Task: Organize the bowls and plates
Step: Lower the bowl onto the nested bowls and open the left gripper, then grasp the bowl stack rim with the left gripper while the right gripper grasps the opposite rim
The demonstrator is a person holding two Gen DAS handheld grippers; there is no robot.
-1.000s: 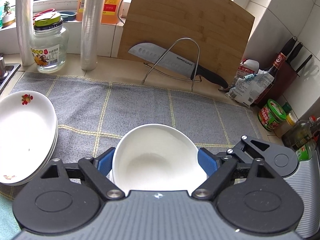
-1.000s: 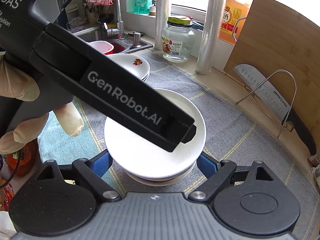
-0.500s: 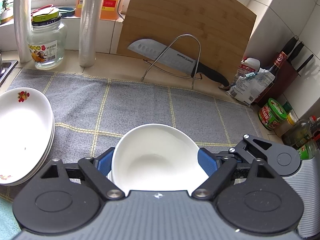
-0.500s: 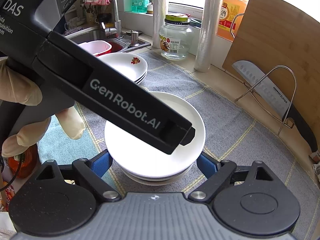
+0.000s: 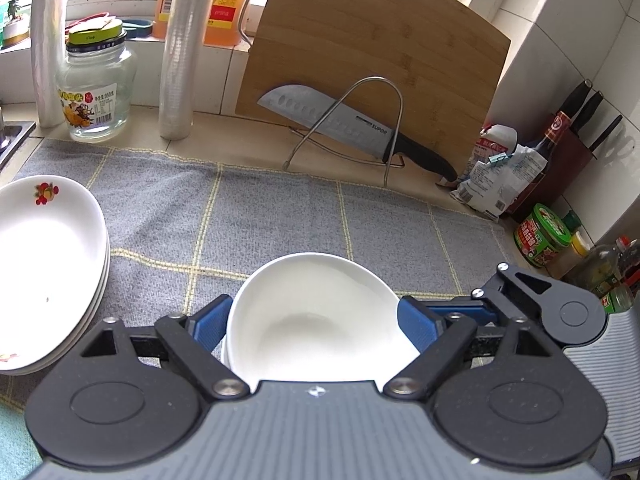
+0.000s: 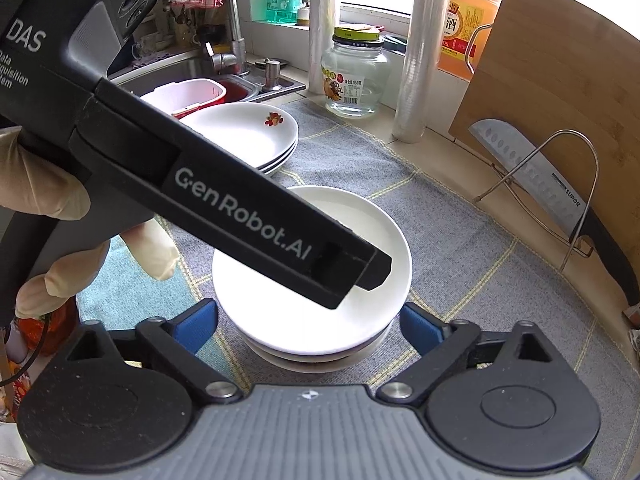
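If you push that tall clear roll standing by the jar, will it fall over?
Probably. The plastic wrap roll stands upright, tall and narrow, so a push near its top would likely tip it. Being round, it might then roll along the counter.

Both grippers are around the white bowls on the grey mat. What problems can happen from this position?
1. The white bowl stack sits between both grippers' just-opened jaws; pulling the left gripper or right gripper back sideways could clip a rim and shift it.
2. The grippers overlap closely above the bowls, so they may collide when withdrawing.
3. The flower-print plate stack stands near; a wide swing left might hit it.
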